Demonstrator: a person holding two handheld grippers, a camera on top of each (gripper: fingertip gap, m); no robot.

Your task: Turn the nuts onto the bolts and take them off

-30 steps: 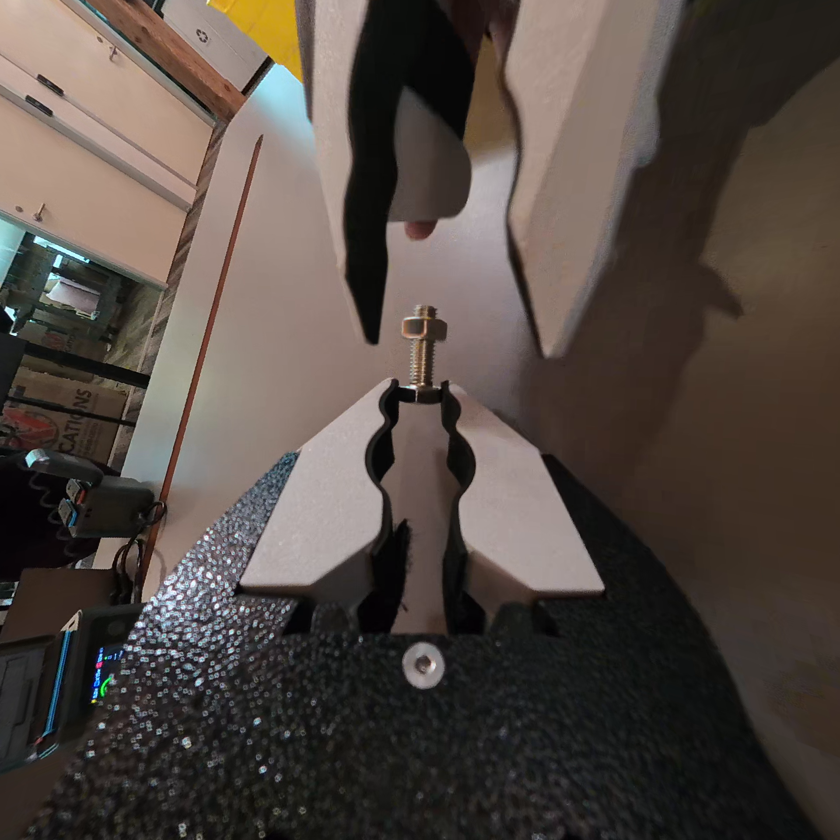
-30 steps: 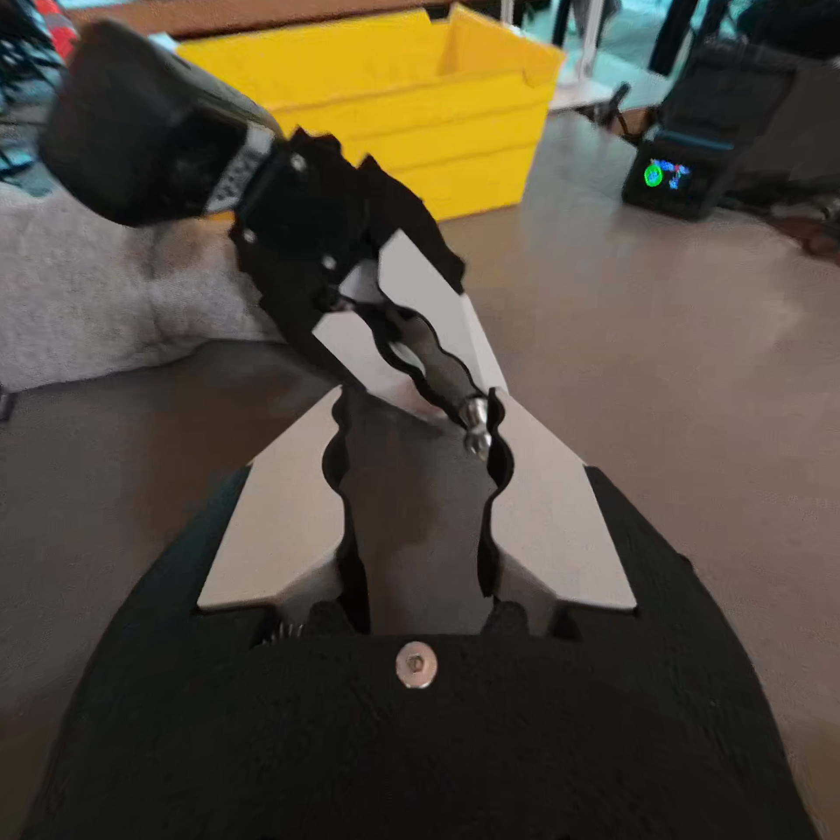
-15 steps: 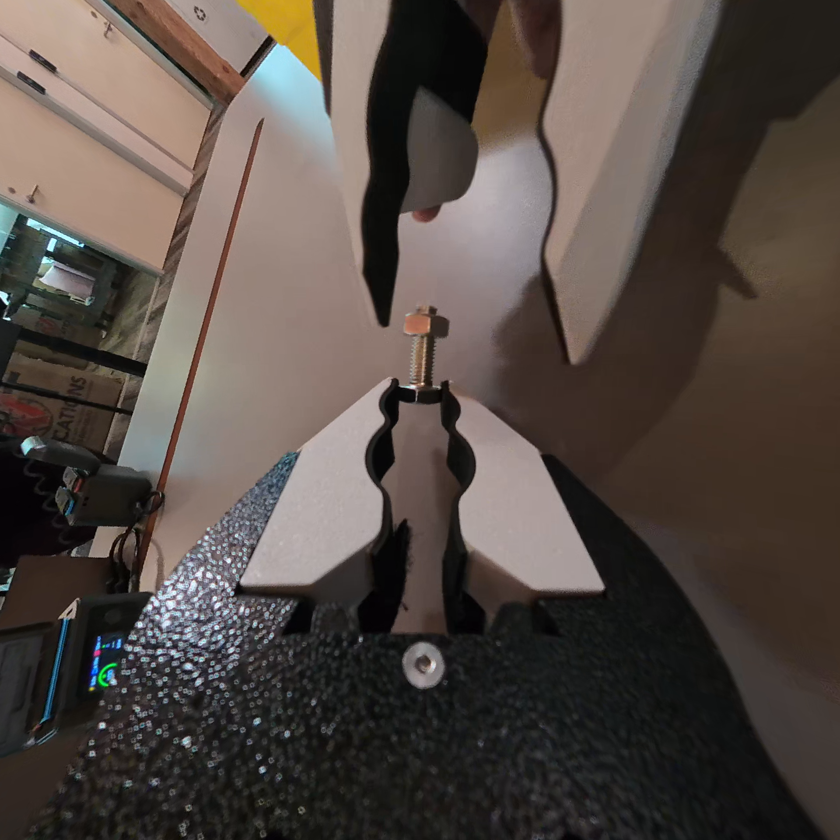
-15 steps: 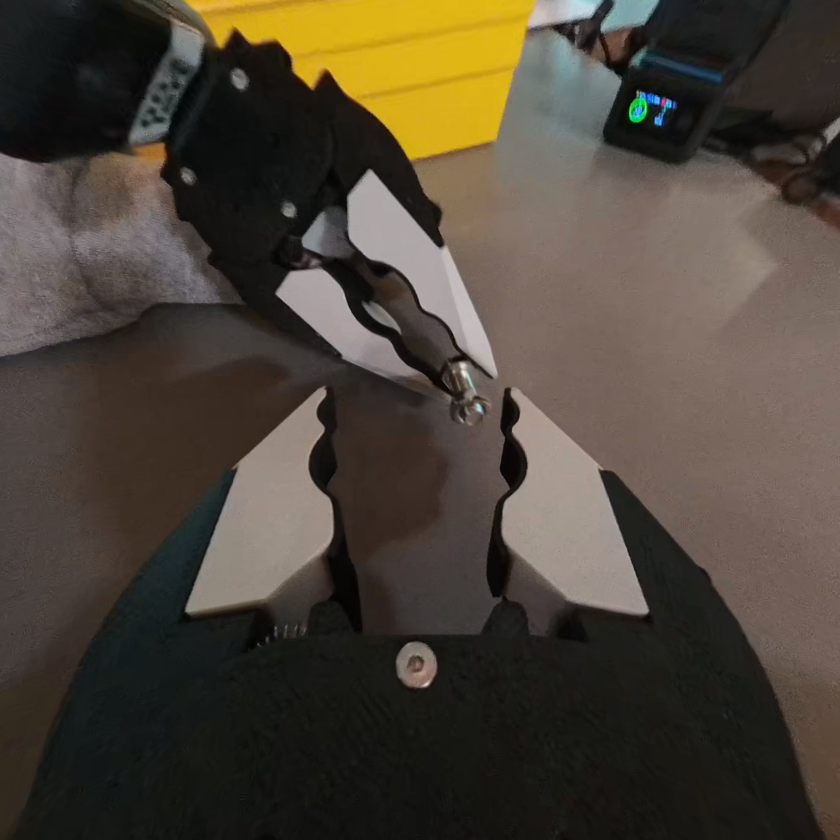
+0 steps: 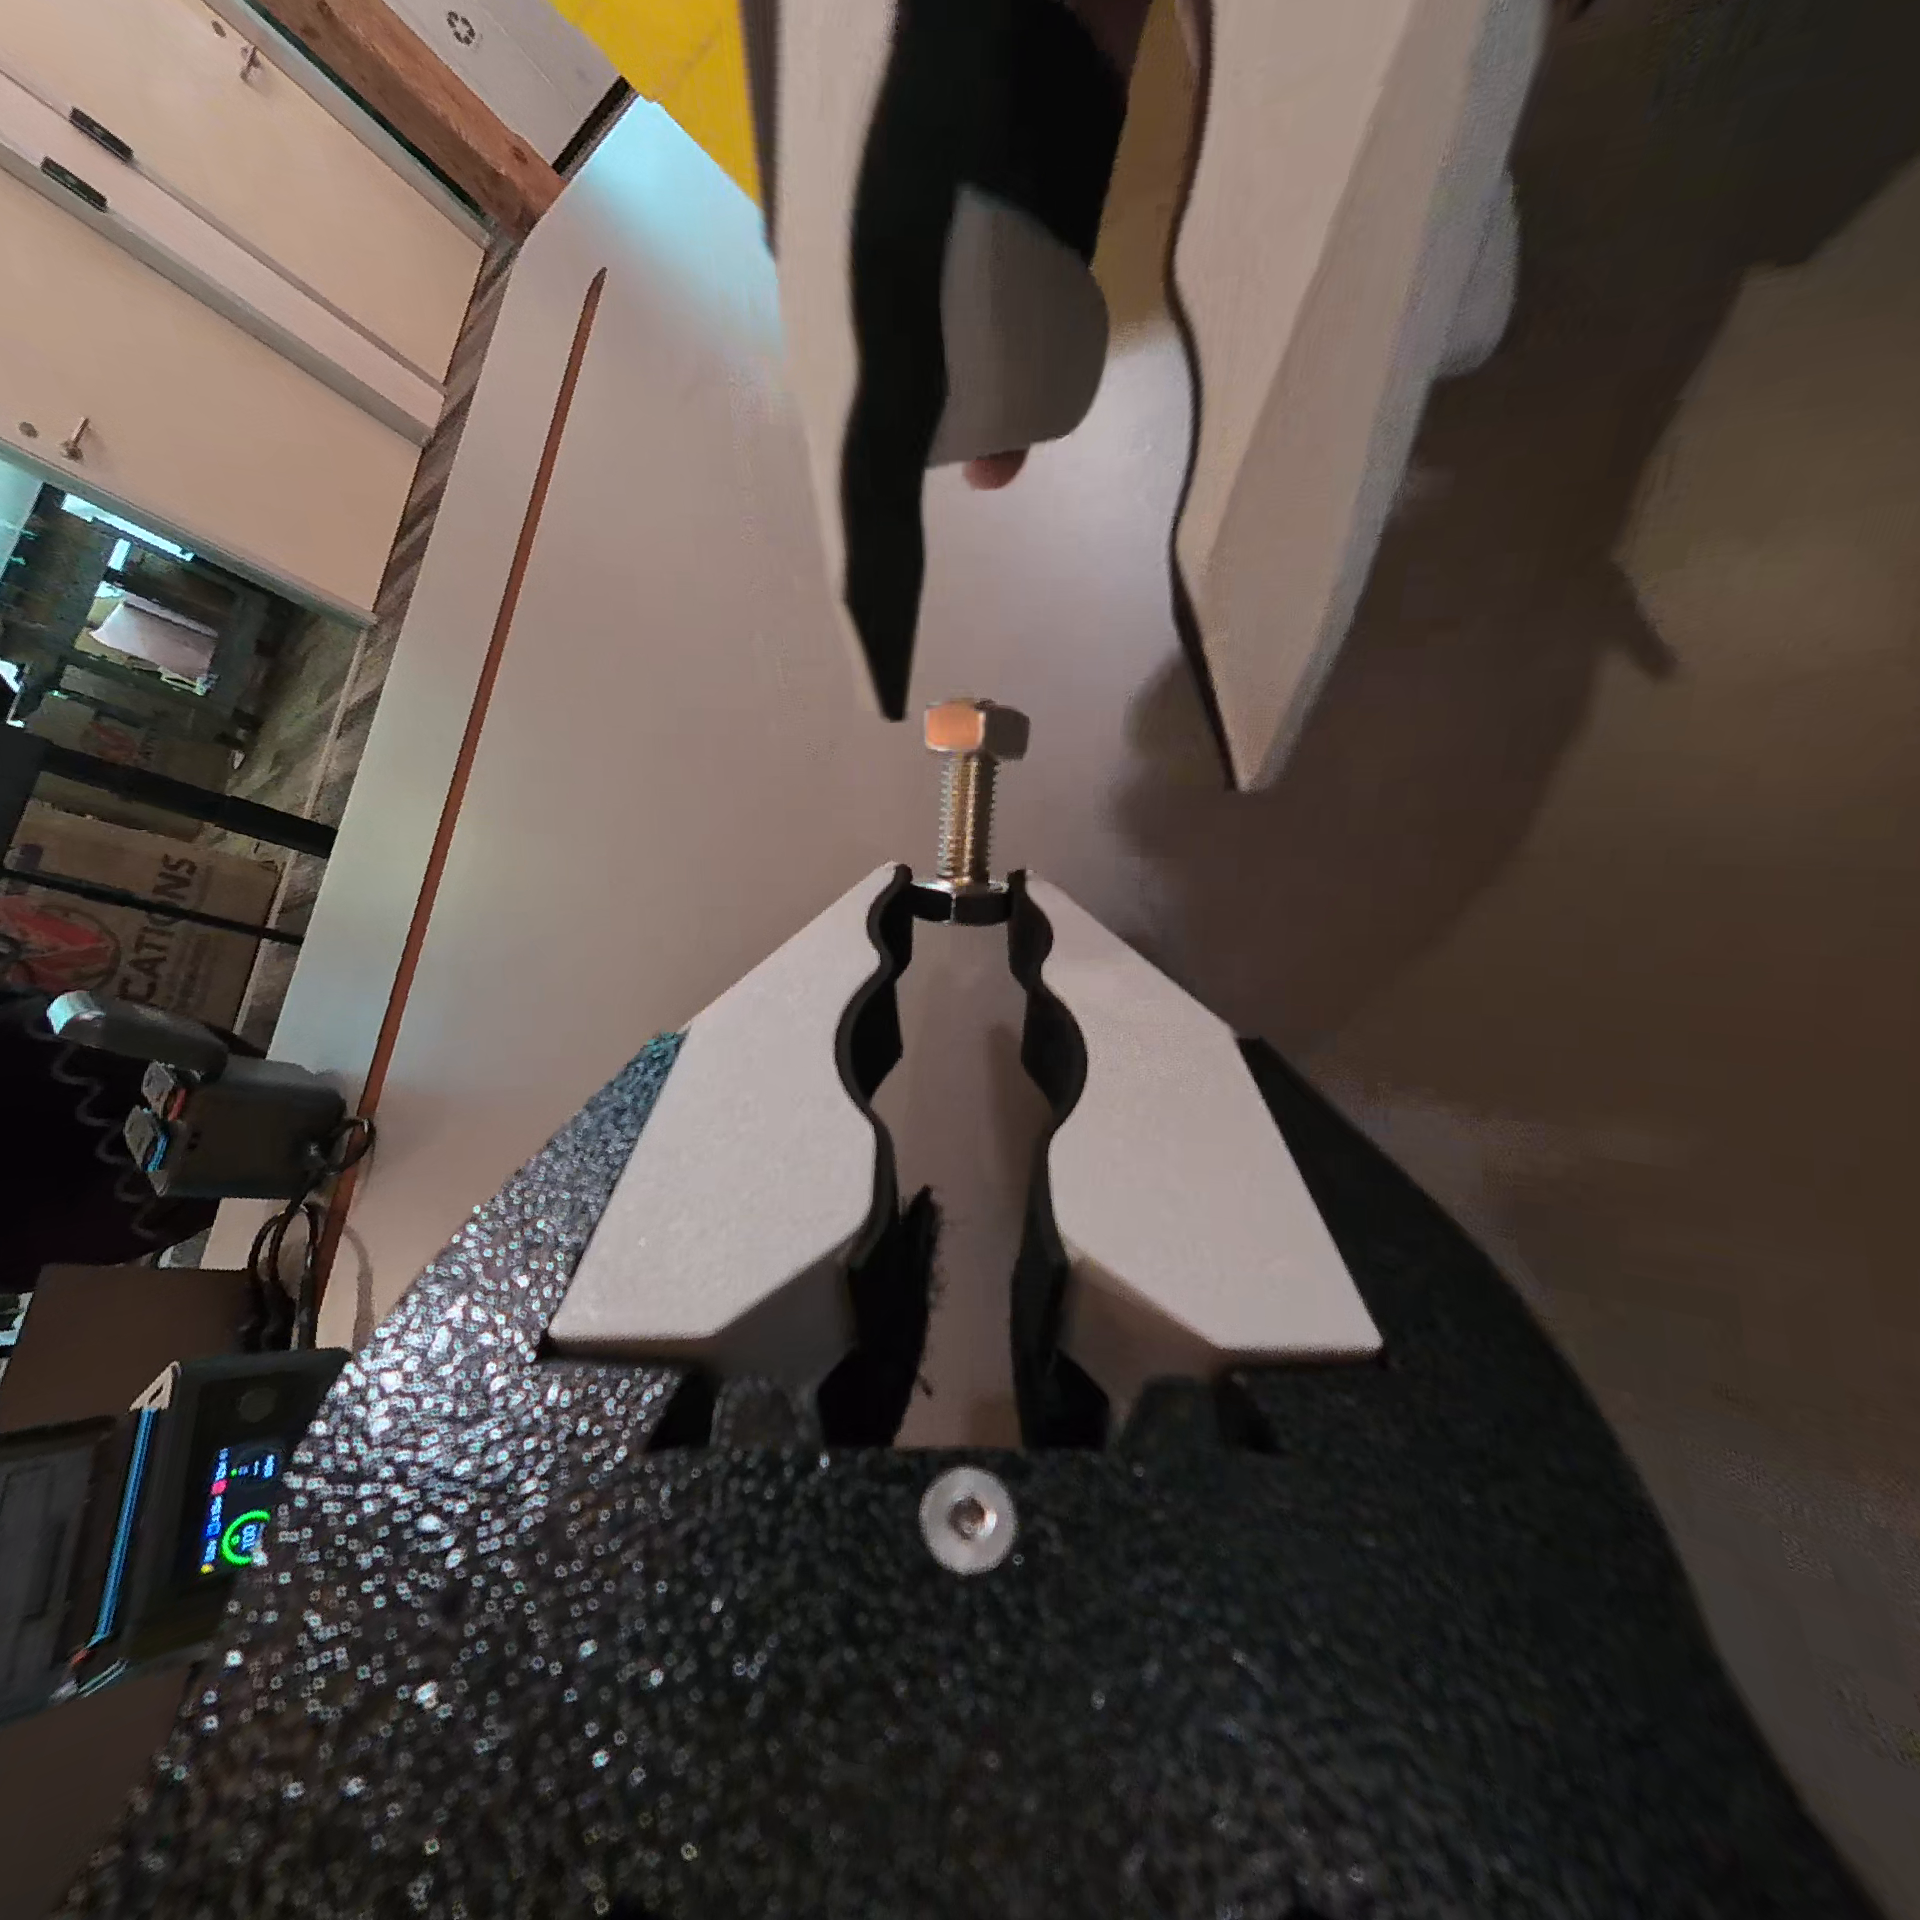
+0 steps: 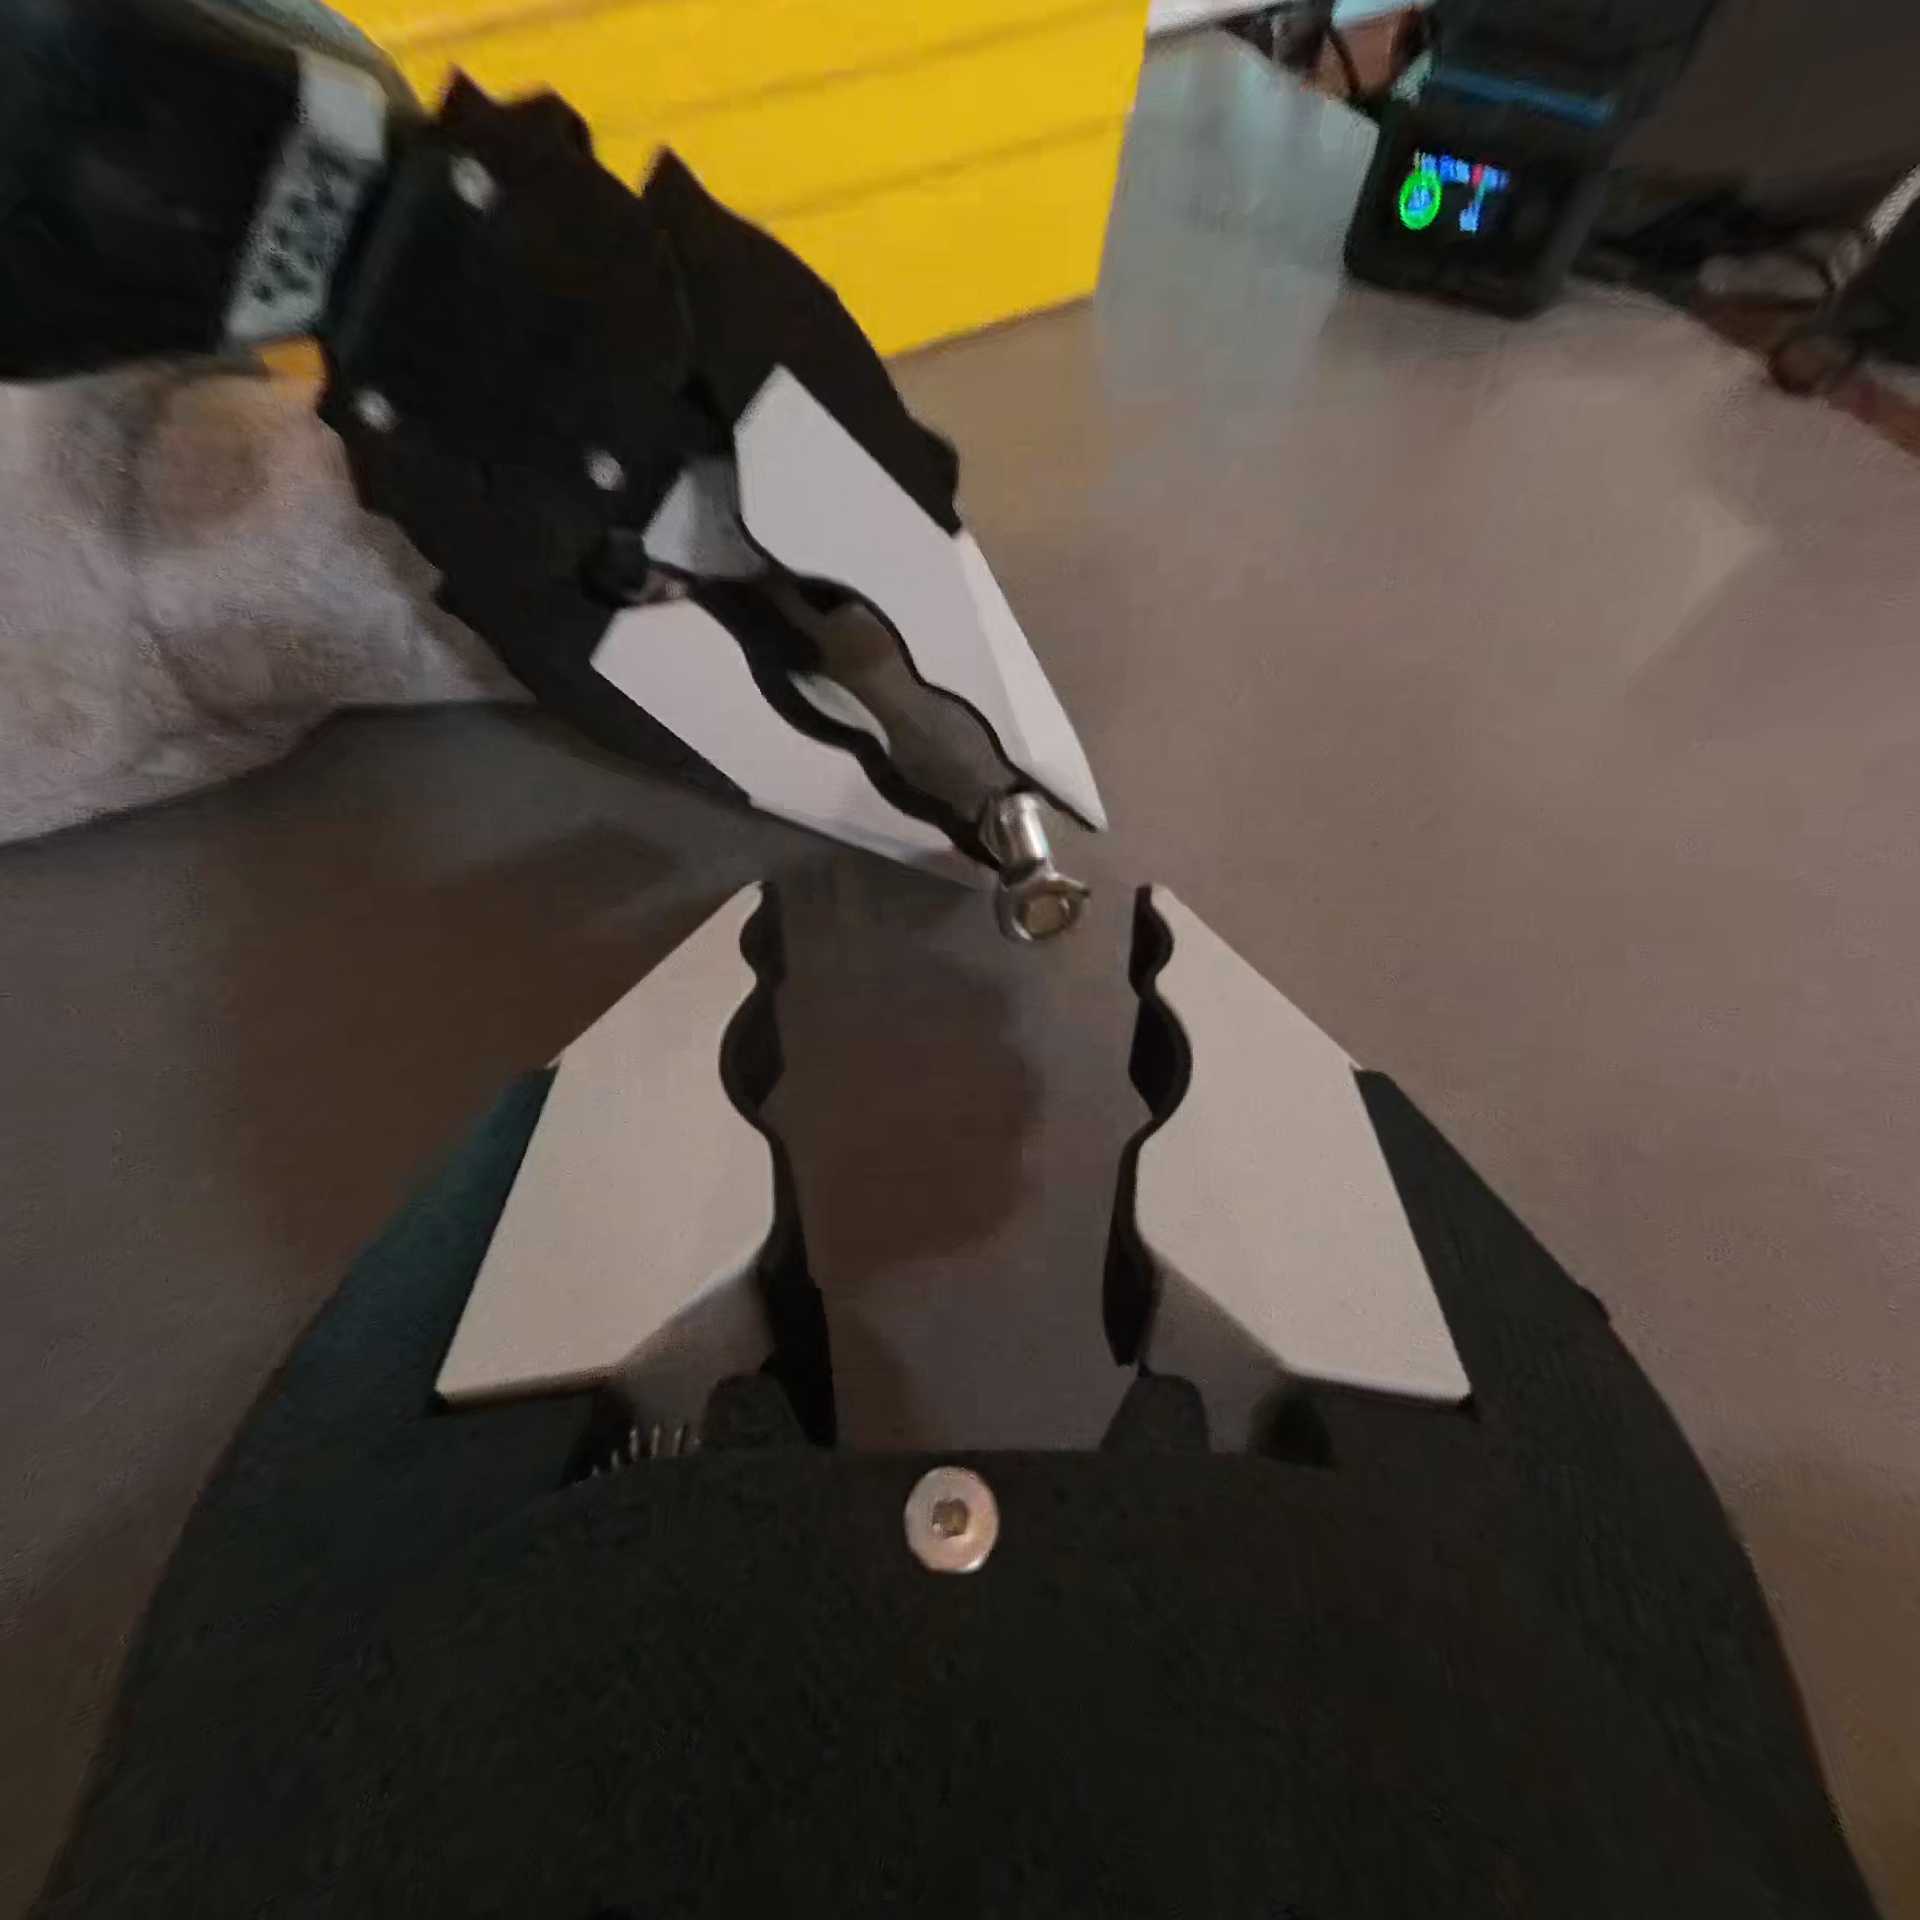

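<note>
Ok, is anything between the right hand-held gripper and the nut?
Nothing. In both wrist views the open right hand-held gripper sits just short of the nut on the bolt end, only bare table behind the gap.

The small threaded steel bolt (image 5: 974,821) projects forward from the left tongs (image 5: 958,906), its hex steel nut (image 5: 976,726) at the far end (between the right tongs' (image 6: 948,906) spread tips). Behind, on the smooth grey worktop (image 6: 1455,727), stands a yellow plastic bin (image 6: 883,156).

Workshop: yellow bin (image 6: 831,156), cabinets (image 5: 156,260), boxes (image 5: 135,935).
</note>
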